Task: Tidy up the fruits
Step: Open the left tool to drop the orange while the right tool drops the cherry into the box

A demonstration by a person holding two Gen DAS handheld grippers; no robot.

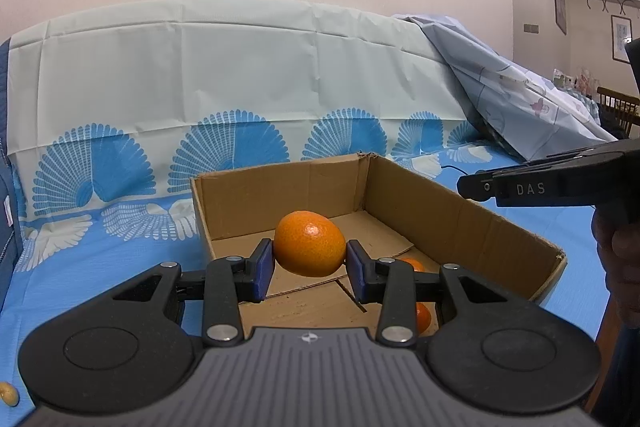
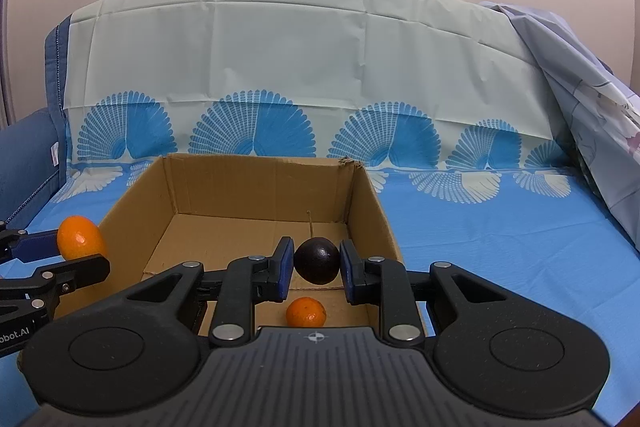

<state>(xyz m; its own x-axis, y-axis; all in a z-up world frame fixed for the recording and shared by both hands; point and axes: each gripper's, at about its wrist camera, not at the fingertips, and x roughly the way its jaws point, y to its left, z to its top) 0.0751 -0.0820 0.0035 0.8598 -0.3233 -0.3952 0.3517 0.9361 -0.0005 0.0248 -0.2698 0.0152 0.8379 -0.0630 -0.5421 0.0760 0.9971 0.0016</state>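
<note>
My left gripper (image 1: 310,263) is shut on a large orange (image 1: 309,243) and holds it above the left edge of an open cardboard box (image 1: 460,211). The orange also shows in the right wrist view (image 2: 80,237), at the box's left wall. My right gripper (image 2: 316,263) is shut on a dark round fruit (image 2: 317,261) and holds it over the inside of the box (image 2: 256,187). A small orange (image 2: 306,311) lies on the box floor below it; it also shows in the left wrist view (image 1: 422,317), half hidden by my finger.
The box stands on a blue cloth with a white and blue fan pattern (image 2: 500,235). A draped backrest (image 2: 280,59) rises behind it. A crumpled pale sheet (image 1: 512,95) lies at the right. A small yellowish object (image 1: 9,393) lies at the near left.
</note>
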